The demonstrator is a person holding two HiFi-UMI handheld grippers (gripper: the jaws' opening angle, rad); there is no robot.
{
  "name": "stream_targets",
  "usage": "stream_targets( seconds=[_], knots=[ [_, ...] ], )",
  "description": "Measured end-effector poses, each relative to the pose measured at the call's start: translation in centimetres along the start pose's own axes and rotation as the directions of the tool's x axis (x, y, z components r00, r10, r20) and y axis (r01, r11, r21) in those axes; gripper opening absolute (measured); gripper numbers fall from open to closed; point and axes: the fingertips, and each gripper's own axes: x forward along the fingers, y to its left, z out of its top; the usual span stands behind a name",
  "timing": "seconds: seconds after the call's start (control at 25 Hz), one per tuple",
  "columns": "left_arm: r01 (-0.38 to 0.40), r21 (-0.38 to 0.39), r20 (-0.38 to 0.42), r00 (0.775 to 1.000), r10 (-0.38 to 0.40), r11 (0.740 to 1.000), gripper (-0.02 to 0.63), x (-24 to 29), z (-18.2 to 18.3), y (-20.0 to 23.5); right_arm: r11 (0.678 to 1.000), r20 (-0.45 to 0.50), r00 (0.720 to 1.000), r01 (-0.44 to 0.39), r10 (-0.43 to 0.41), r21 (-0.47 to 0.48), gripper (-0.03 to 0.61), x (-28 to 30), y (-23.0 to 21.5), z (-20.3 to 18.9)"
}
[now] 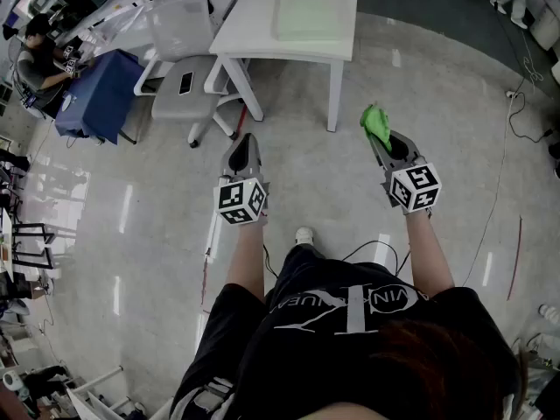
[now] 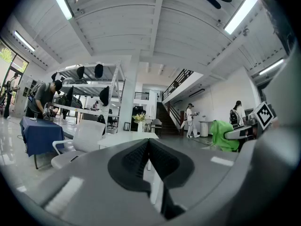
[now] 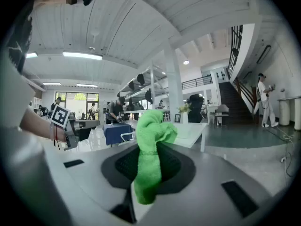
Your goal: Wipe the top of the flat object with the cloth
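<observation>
I stand on the pale, glossy floor [image 1: 437,77] with a gripper in each hand, both held out in front of me and well short of the white table [image 1: 254,24] at the far side. My left gripper [image 1: 245,140] points level. Its jaws are pressed together with nothing between them — the two dark ribbed pads meet in a single seam. My right gripper [image 1: 381,143] tips slightly downward and pinches the green cloth [image 1: 376,123]. The cloth bunches up beyond the jaw tips, and a tail of it runs back between the pads toward me. The two grippers are held apart, one on each side of my body.

The flat object [image 1: 306,16], a pale green slab, lies on the far table top toward its right end — well apart from the cloth. Left of the table stands a white chair [image 1: 179,33] with a small dark phone [image 1: 185,82] on its seat. Farther left is a table under a blue cover [image 1: 96,94], with a person [image 1: 35,55] beside it.
</observation>
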Motion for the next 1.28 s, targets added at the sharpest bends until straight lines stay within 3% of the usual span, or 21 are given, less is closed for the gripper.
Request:
stream_targets(
  seconds=[0.76,1.28],
  knots=[
    [0.132,0.035,-0.012,0.991,-0.132,0.991,0.012,11.5,0.9,8.6,0.986,0.011,0.987,0.158,-0.159,0.054,0.058,10.7,-2.3,1.3],
    [0.125,-0.014,-0.027,0.992,-0.126,0.992,0.012,15.3,-0.8,11.7,0.982,-0.004,0.984,0.176,-0.176,0.074,0.058,15.6,-4.5,1.5]
  ],
)
